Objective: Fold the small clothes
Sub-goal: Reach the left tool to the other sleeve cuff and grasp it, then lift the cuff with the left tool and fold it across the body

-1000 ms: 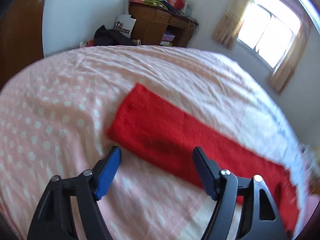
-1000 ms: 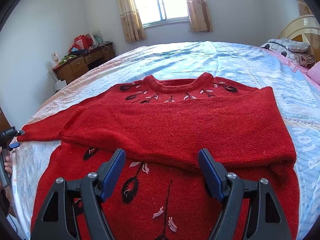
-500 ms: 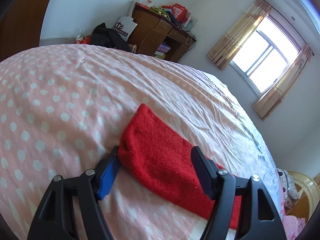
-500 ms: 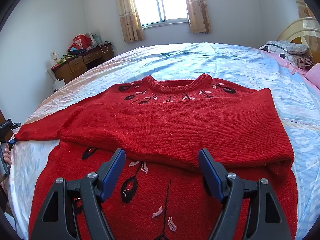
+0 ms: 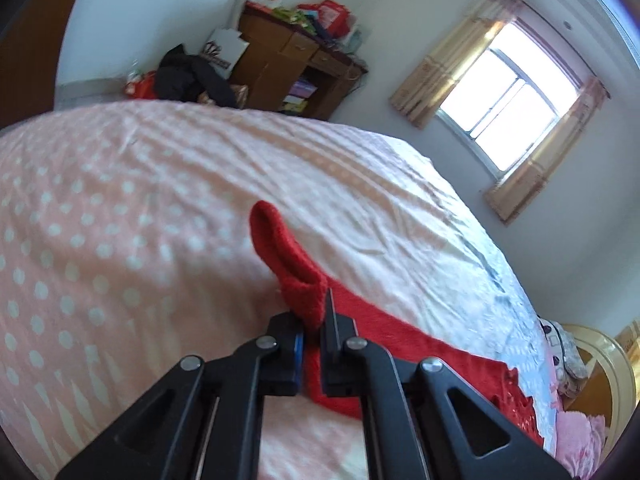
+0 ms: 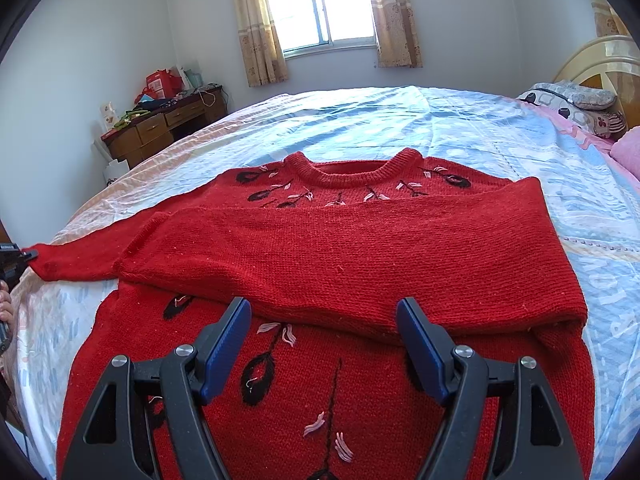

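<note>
A red knitted sweater [image 6: 340, 380] with black and pink leaf embroidery lies flat on the bed. One sleeve [image 6: 360, 256] is folded across its chest. The other sleeve [image 6: 80, 260] stretches out to the left. My left gripper [image 5: 314, 320] is shut on that sleeve's cuff [image 5: 288, 268], which stands up bunched between the jaws; this gripper also shows at the left edge of the right wrist view [image 6: 12, 260]. My right gripper [image 6: 324, 344] is open and empty, hovering over the sweater's lower body.
The bed has a pink dotted sheet [image 5: 100, 220] on the left and a light blue sheet [image 6: 400, 120] further over. A wooden desk [image 5: 292, 68] with clutter stands by the wall. A window [image 6: 320, 4] is behind. Pillows [image 6: 580, 100] and a headboard are at the right.
My left gripper has moved onto the outstretched sleeve's cuff and shut on it, lifting and bunching the cuff. My right gripper has stayed open over the sweater.
</note>
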The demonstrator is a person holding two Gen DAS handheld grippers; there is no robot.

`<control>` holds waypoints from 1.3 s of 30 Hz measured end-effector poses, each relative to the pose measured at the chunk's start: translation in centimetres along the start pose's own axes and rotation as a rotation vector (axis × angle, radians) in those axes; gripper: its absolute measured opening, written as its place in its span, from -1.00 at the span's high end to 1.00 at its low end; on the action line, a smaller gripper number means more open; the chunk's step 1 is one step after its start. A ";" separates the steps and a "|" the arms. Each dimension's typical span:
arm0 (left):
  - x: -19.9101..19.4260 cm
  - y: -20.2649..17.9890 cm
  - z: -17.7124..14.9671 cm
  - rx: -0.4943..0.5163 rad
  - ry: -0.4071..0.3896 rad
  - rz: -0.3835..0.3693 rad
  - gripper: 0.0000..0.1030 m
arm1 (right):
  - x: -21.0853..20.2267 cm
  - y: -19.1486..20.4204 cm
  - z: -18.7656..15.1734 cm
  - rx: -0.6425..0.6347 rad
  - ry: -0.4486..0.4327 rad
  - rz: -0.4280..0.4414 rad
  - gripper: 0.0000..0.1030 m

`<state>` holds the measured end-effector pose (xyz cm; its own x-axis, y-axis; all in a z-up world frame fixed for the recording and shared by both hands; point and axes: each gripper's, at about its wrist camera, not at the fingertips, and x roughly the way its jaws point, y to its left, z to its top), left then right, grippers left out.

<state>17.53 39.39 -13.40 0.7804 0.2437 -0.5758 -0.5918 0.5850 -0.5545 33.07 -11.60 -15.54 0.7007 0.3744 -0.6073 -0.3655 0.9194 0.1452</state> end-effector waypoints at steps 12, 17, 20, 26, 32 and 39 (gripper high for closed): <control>-3.3 -8.4 0.7 0.131 -0.009 -0.155 0.91 | -2.3 -2.9 0.8 0.149 -0.001 0.037 -0.47; -4.5 -12.0 0.3 0.197 -0.011 -0.210 0.91 | -4.6 -4.1 1.2 0.147 -0.011 0.004 -0.47; -4.8 -13.5 0.0 0.205 -0.008 -0.245 0.91 | -6.1 -4.7 1.3 0.130 -0.011 -0.006 -0.47; -4.5 -18.1 -0.9 0.253 0.015 -0.298 0.91 | -9.2 -6.4 0.6 0.148 -0.004 0.012 -0.47; -4.3 -21.2 -2.1 0.274 0.030 -0.337 0.91 | -11.2 -7.3 -0.6 0.136 0.014 0.013 -0.47; -4.3 -24.9 -3.3 0.290 0.051 -0.377 0.91 | -12.5 -8.9 -2.0 0.143 0.051 0.023 -0.48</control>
<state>28.24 21.18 0.88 0.9146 -0.0609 -0.3999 -0.1833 0.8188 -0.5441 26.38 -24.67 -10.80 0.6597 0.3926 -0.6408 -0.2879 0.9197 0.2671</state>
